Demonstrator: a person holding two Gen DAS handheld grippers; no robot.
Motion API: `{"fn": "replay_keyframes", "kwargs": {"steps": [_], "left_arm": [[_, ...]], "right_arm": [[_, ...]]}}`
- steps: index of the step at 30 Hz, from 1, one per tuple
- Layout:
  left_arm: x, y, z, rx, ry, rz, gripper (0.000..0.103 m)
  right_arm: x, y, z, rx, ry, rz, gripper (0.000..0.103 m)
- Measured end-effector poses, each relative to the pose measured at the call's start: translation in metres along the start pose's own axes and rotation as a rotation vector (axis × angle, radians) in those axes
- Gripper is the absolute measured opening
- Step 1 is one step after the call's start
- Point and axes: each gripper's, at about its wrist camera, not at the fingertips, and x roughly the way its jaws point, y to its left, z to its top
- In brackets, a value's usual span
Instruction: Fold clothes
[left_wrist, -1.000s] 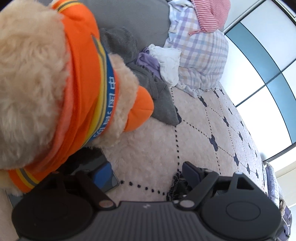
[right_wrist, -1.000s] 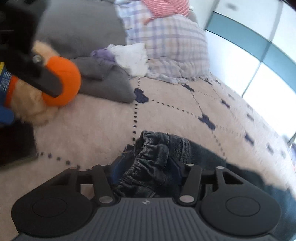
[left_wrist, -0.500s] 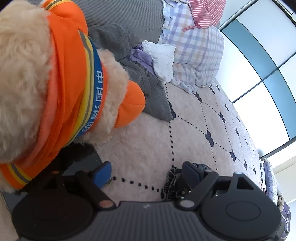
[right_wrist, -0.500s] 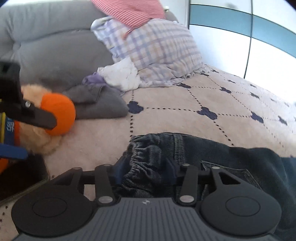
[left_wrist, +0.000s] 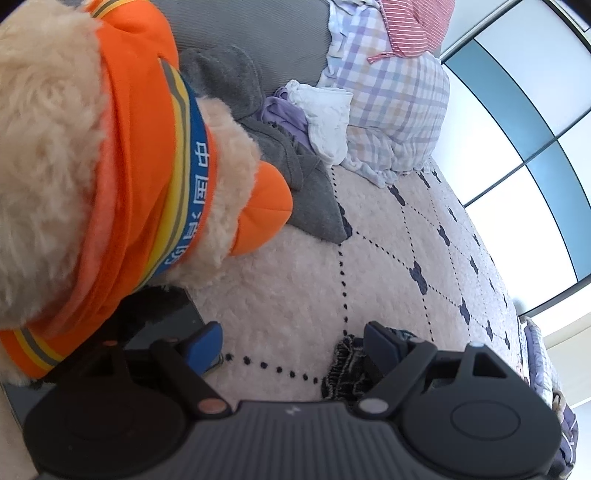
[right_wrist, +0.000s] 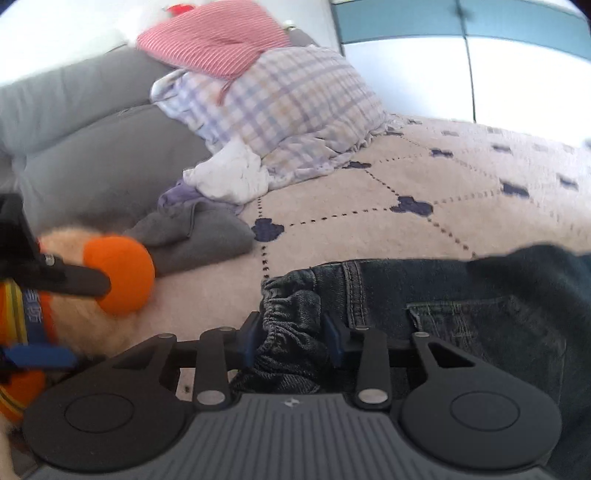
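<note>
Dark blue jeans (right_wrist: 443, 295) lie on the cream fleece blanket (right_wrist: 369, 206), their legs running off to the right. My right gripper (right_wrist: 293, 338) has the gathered elastic waistband bunched between its blue pads, and its jaws are closing on it. In the left wrist view only the waistband's end (left_wrist: 347, 369) shows, just beside the right finger. My left gripper (left_wrist: 291, 345) stands wide open over bare blanket, nothing between its fingers. Its black frame (right_wrist: 55, 273) also shows at the left of the right wrist view.
A plush toy in an orange vest (left_wrist: 110, 166) sits close on the left, over a dark flat device (left_wrist: 166, 317). Behind lie a grey garment (left_wrist: 306, 192), purple and white clothes (left_wrist: 325, 118), a plaid pillow (left_wrist: 395, 103), a red striped pillow (right_wrist: 214, 48) and a grey headboard (right_wrist: 92, 147).
The right gripper has rolled and shifted sideways, so the jeans now lie level across its view, and its jaws have narrowed on the waistband. The left gripper has stayed put.
</note>
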Motion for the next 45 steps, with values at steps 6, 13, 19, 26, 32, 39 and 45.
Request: {"fn": "replay_keyframes", "kwargs": {"steps": [6, 13, 19, 26, 32, 39, 45], "left_arm": [[0.001, -0.002, -0.001, 0.009, 0.001, 0.001, 0.085], [0.000, 0.001, 0.001, -0.005, 0.006, -0.005, 0.085], [0.000, 0.000, 0.002, -0.015, 0.010, -0.015, 0.085], [0.003, -0.003, 0.000, -0.011, 0.013, -0.010, 0.085], [0.006, -0.003, -0.001, -0.005, 0.019, -0.004, 0.085], [0.023, -0.011, -0.012, 0.021, 0.104, -0.028, 0.086], [0.030, -0.024, -0.022, 0.027, 0.131, -0.072, 0.089]], "right_arm": [[0.019, 0.033, -0.002, -0.236, 0.051, -0.133, 0.038], [-0.007, 0.019, 0.012, -0.150, -0.005, -0.097, 0.017], [-0.068, -0.002, 0.022, -0.056, -0.060, 0.009, 0.016], [-0.032, 0.002, 0.020, -0.087, 0.070, 0.063, 0.018], [0.020, 0.023, 0.009, -0.231, 0.130, 0.043, 0.040], [-0.046, -0.014, 0.008, -0.093, 0.029, 0.129, 0.060], [-0.099, -0.069, -0.001, 0.080, 0.026, 0.221, 0.066]]}}
